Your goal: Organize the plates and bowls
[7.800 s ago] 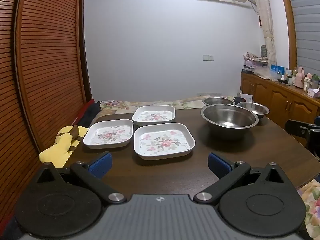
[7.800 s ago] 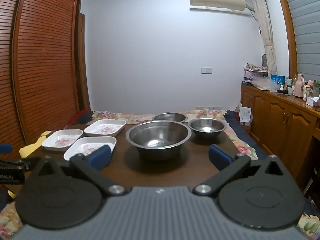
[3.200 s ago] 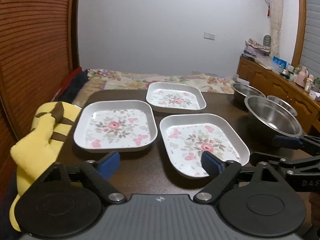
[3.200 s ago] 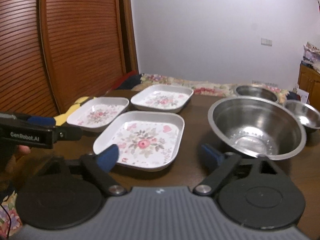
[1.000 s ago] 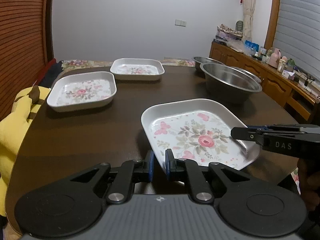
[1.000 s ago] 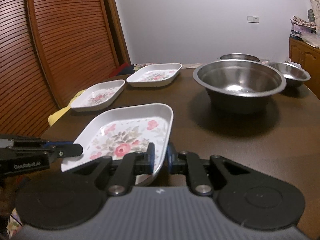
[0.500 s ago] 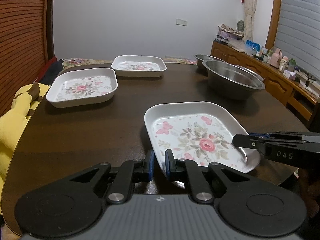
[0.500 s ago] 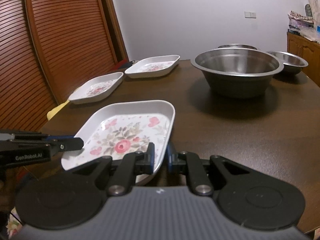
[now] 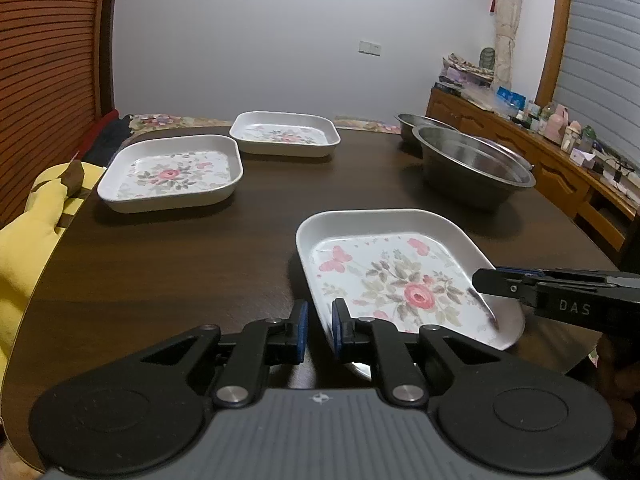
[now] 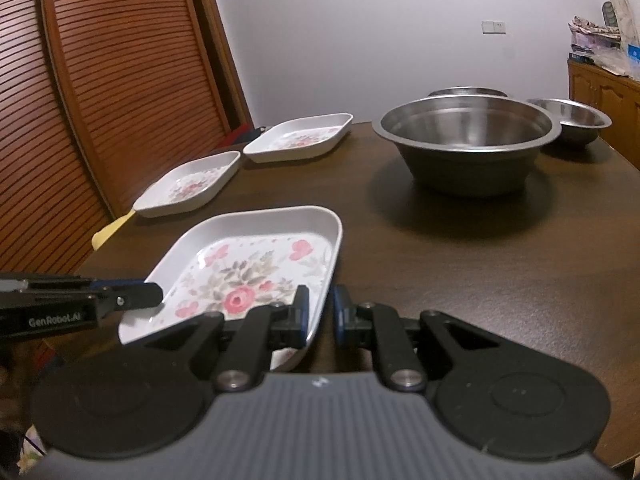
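Note:
A white square floral plate (image 9: pixel 396 276) is held just above the dark table's near edge. My left gripper (image 9: pixel 319 330) is shut on its left rim, and my right gripper (image 10: pixel 320 314) is shut on its right rim (image 10: pixel 334 256). Each gripper shows in the other's view, the right (image 9: pixel 496 280) and the left (image 10: pixel 148 294). Two more floral plates (image 9: pixel 172 174) (image 9: pixel 284 138) rest at the far left. A large steel bowl (image 10: pixel 466 140) stands at the far right with two smaller bowls (image 10: pixel 570 118) (image 10: pixel 464 91) behind it.
A yellow cushion (image 9: pixel 28 220) lies off the table's left edge. A slatted wooden door (image 10: pixel 100 80) stands on the left. A wooden sideboard (image 9: pixel 560 168) with clutter runs along the right wall. Bare table top (image 9: pixel 180 260) lies between the plates.
Both grippers closed on the near floral plate and pulled it toward the table's near edge. Over the last second both views moved slightly with the plate held.

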Available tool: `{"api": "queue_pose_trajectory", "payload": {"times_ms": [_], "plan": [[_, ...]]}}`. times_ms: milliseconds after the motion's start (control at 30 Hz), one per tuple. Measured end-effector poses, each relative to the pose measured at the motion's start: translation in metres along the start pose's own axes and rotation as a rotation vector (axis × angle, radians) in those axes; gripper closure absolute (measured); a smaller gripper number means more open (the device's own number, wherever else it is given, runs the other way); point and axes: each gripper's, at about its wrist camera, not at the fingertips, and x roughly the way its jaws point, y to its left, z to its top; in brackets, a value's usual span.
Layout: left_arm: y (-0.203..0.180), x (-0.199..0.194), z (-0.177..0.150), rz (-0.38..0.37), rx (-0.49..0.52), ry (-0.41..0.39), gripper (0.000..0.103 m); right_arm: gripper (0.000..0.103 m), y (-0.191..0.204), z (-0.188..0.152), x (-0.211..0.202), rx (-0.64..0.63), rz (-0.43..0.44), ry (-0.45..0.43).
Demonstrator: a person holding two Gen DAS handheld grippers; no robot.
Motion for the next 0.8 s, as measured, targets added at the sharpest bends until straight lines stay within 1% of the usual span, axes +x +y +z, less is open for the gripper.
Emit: {"api": "queue_pose_trajectory", "payload": {"times_ms": [167,300,333,567,633,700,800], "plan": [[0.003,-0.003,0.003,0.01,-0.006,-0.009,0.084,0.088,-0.003,0.006,-0.007,0.005,-0.001,-0.026],[0.006,-0.008,0.007,0.012,-0.012,-0.026,0.077,0.088,-0.004,0.013,-0.014,0.006,0.005,-0.048],[0.007,-0.009,0.008,0.012,-0.012,-0.029,0.077,0.088,-0.004,0.015,-0.016,0.004,0.006,-0.055],[0.012,-0.014,0.024,0.028,0.015,-0.056,0.069,0.088,0.005,0.032,-0.025,-0.03,0.026,-0.091],[0.017,-0.015,0.031,0.034,0.021,-0.068,0.066,0.088,0.01,0.04,-0.025,-0.051,0.036,-0.098],[0.023,-0.015,0.037,0.039,0.028,-0.079,0.059,0.088,0.015,0.047,-0.022,-0.071,0.051,-0.1],[0.034,-0.013,0.048,0.056,0.034,-0.089,0.054,0.088,0.023,0.062,-0.015,-0.099,0.08,-0.096]]}}
